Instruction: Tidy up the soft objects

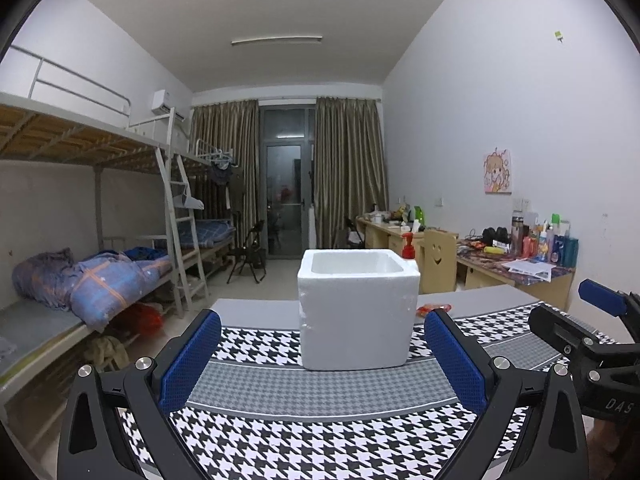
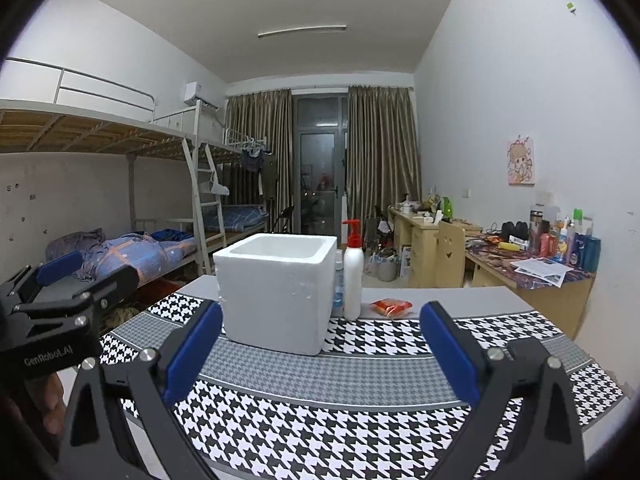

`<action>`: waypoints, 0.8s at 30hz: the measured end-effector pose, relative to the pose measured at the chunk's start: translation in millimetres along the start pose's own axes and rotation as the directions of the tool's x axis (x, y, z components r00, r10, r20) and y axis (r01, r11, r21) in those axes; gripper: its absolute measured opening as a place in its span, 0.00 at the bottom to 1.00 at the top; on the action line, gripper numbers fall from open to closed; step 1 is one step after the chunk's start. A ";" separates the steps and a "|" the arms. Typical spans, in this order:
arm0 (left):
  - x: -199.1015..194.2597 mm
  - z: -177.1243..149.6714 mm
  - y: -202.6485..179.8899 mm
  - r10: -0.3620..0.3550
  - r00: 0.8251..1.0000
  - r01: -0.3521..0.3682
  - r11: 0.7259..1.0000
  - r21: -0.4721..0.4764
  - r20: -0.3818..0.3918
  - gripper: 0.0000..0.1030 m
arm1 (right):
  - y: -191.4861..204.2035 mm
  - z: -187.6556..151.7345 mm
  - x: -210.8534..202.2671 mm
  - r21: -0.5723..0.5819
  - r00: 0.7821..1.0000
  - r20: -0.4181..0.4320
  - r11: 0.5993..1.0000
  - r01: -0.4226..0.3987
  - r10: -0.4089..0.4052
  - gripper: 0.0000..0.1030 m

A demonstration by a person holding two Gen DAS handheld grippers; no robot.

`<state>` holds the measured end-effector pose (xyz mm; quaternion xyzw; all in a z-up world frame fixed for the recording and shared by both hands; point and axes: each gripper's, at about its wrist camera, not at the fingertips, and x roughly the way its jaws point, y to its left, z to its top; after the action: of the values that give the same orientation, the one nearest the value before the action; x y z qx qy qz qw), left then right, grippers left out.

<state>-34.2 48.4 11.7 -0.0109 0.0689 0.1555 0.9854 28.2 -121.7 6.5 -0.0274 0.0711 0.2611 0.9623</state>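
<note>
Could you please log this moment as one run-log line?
left gripper: open, empty | right gripper: open, empty | white foam box: upright on houndstooth cloth | orange soft packet: beside box, untouched

beds: bunk beds [image 1: 100,152] along the left wall
window: curtains [image 2: 380,148] flank the glass door
desks: cluttered desks [image 2: 532,268] at right
</note>
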 end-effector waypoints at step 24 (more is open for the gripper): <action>0.2 -13.7 -1.5 -0.001 1.000 0.002 1.000 0.014 -0.029 0.99 | -2.4 -9.3 4.0 0.030 0.999 -0.046 0.999 0.020 -0.019 0.98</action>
<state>-35.3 46.5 -2.0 -0.0062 0.0844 0.1541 0.9844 31.7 -122.6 -3.3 -0.0194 0.0966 0.2499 0.9632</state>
